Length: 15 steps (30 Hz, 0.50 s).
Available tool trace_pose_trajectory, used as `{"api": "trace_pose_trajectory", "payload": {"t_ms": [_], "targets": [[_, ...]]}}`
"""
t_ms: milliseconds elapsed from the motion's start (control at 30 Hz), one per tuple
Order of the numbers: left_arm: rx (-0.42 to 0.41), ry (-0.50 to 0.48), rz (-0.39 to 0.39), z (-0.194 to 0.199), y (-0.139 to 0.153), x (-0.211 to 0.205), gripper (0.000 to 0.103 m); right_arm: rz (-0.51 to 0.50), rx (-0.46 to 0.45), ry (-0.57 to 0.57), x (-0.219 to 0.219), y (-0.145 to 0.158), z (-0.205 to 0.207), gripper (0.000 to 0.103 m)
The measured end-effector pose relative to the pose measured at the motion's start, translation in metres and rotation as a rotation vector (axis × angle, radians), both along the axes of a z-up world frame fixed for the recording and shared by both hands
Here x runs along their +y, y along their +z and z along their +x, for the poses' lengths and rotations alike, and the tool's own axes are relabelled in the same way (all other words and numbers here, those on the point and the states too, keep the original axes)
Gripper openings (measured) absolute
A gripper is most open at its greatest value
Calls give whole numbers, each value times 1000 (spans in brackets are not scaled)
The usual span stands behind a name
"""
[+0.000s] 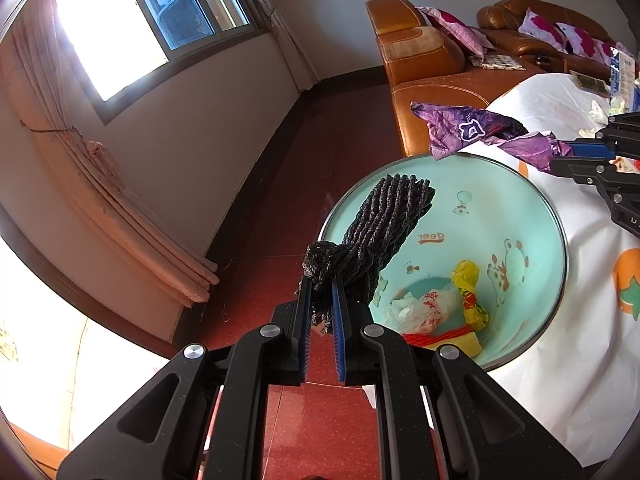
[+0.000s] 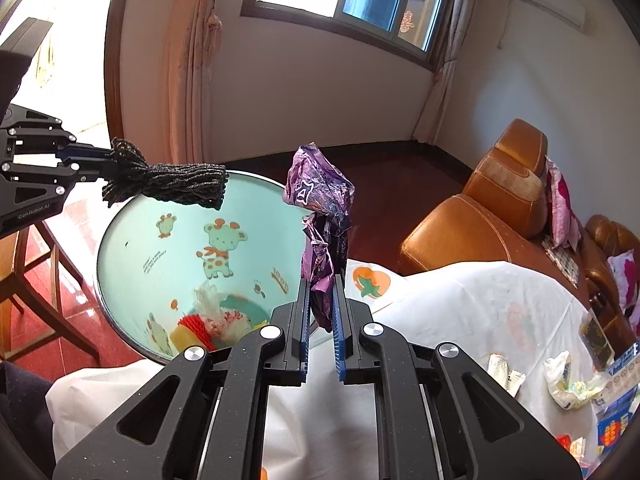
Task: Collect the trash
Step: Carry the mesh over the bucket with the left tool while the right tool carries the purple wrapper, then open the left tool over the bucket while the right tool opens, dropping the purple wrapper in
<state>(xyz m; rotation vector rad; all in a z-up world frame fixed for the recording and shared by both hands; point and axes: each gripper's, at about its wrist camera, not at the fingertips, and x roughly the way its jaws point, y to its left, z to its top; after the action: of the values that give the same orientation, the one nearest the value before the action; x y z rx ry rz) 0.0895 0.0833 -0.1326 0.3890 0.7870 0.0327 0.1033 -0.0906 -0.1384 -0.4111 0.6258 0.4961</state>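
Left gripper point(image 1: 320, 284) pinching a black foam net point(image 1: 384, 224), dangling beyond its tips over the bin point(image 1: 552, 216), probably for dropping. Right gripper point(image 2: 320, 280) clamped on a purple wrapper point(image 2: 320, 196), upright just beside the rim. More scraps point(image 2: 568, 380) on the tablecloth point(image 2: 460, 312), cut off rightward.

Mint bin point(image 1: 520, 208) with cartoon giraffes; purple wrapper point(image 2: 320, 196); black foam net point(image 1: 384, 220).
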Motion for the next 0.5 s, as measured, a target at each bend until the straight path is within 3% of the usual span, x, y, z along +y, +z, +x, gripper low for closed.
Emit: {"api": "trace_pose_trajectory", "payload": {"t_ms": [500], "targets": [[4,-4,-13,-1,2,1,11,-10,4,5,2,-2,0,11]]}}
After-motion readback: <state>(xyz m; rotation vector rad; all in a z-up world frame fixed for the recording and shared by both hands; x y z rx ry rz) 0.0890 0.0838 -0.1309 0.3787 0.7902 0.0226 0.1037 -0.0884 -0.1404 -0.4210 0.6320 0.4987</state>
